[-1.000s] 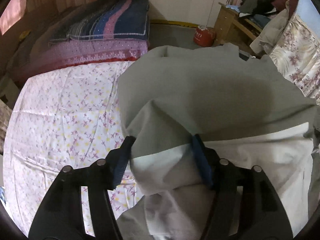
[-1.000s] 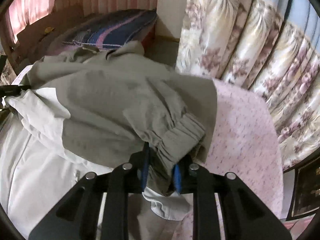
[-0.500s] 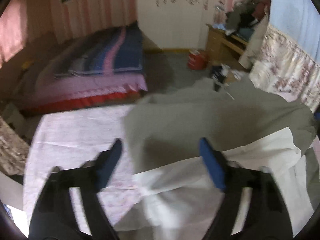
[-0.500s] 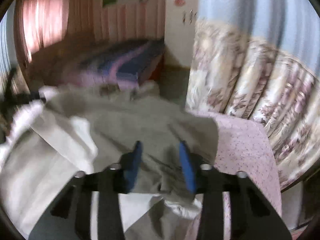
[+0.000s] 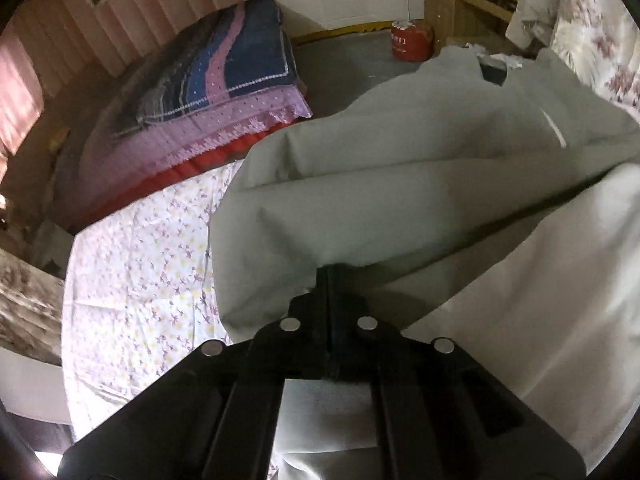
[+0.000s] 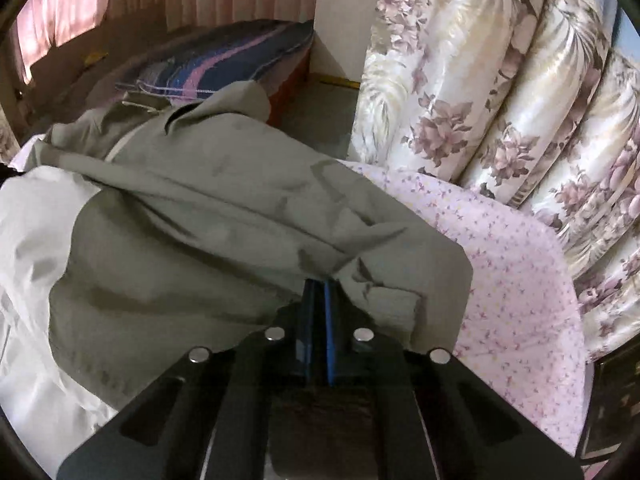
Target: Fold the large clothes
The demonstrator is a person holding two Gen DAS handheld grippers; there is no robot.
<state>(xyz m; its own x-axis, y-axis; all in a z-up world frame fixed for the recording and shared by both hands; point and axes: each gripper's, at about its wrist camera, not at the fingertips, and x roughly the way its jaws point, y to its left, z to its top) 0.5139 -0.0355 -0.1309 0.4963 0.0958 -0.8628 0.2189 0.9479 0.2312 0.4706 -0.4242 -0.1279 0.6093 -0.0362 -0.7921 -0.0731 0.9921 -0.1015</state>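
Both pairs of fingers have just snapped together since a moment ago, when they stood apart over the cloth. From the left wrist view, the left gripper [image 5: 328, 276] is pinched tight on a fold of the grey-green jacket [image 5: 380, 184], which lies spread on the bed [image 5: 132, 280] with its pale lining [image 5: 560, 300] turned up to the right. Only this view shows the red can [image 5: 412, 42] on the floor and the wooden desk [image 5: 460, 0] behind it. From the right wrist view, the right gripper [image 6: 318, 286] is clamped on a bunched edge of the same jacket [image 6: 200, 220]; only here do the flowered curtains [image 6: 500, 100] hang close beside the bed. The fingertips of both grippers are buried in cloth, so how much fabric each has is hard to say. The stacked blankets [image 5: 224, 80] show in both views.
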